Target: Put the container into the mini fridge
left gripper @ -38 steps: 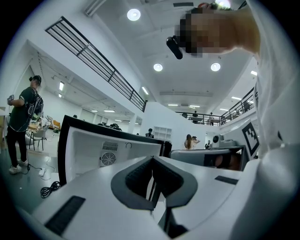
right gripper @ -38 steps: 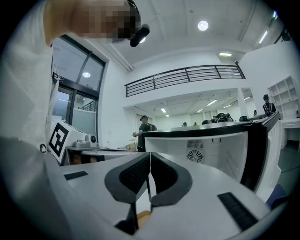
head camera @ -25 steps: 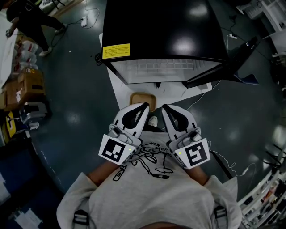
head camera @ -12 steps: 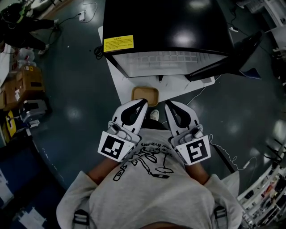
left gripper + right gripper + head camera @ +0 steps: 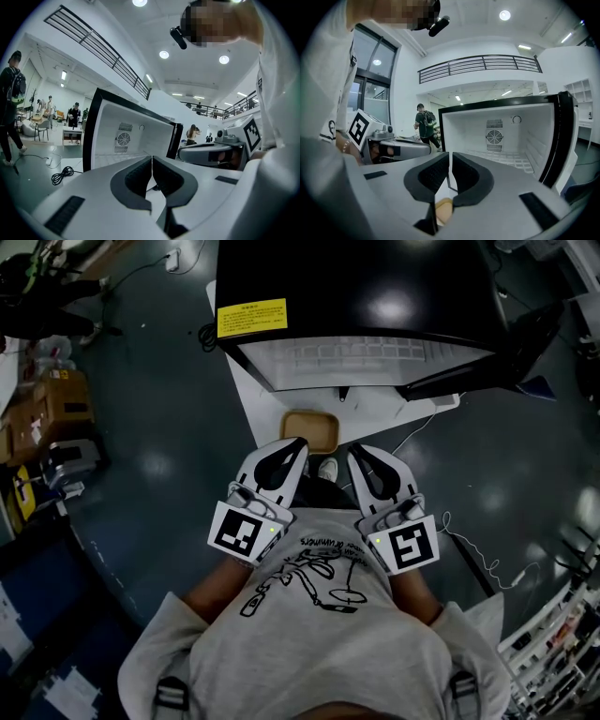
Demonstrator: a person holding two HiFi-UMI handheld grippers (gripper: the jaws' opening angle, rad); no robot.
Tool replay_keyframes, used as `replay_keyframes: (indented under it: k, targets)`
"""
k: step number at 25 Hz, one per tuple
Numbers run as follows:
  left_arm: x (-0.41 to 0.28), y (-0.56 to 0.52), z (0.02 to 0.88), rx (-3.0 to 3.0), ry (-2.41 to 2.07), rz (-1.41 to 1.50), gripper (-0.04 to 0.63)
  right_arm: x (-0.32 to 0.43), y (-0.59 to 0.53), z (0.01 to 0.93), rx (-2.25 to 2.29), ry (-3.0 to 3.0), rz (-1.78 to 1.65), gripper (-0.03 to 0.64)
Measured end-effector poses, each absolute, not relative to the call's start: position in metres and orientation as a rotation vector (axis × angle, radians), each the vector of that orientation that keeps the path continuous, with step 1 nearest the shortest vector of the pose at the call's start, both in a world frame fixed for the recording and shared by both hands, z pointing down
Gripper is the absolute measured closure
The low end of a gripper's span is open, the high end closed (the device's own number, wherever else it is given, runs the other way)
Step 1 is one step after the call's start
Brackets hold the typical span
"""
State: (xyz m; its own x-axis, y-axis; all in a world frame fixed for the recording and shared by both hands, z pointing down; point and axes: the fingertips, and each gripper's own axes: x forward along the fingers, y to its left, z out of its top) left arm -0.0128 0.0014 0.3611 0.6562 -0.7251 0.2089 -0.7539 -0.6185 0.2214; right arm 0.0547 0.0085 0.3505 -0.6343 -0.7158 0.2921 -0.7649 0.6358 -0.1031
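A tan square container (image 5: 309, 428) lies on a white board on the floor, just in front of the mini fridge (image 5: 356, 296), whose door (image 5: 487, 357) stands open to the right. The white inside of the fridge (image 5: 506, 136) is bare, with a fan on its back wall. My left gripper (image 5: 296, 444) is shut and empty, its tip just near of the container's near edge. My right gripper (image 5: 358, 453) is also shut and empty, a little right of the container. A sliver of the container (image 5: 443, 208) shows under the right gripper's jaws.
The white board (image 5: 258, 409) under the fridge reaches toward me. Cables (image 5: 469, 549) trail over the dark floor at the right. Cardboard boxes and gear (image 5: 52, 418) stand at the left. A person (image 5: 424, 124) walks in the background, and a black cord (image 5: 63, 174) lies left of the fridge.
Both grippers have sunk a little, side by side, and their tips now lie closer to the container. Both stay shut. The head view has shifted slightly toward the fridge.
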Motion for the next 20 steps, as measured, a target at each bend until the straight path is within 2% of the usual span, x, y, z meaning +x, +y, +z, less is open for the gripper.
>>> replay_keyframes:
  k: [8,20]
  targets:
    - [-0.017,-0.003,0.394,2.540,-1.174,0.205,0.575,0.060,0.008,0.393,1.155,-2.551,0.410,0.569]
    - [-0.032,-0.012,0.460,2.456,-1.188,0.334,0.523,0.063,-0.004,0.444,1.160,-2.492,0.454,0.529]
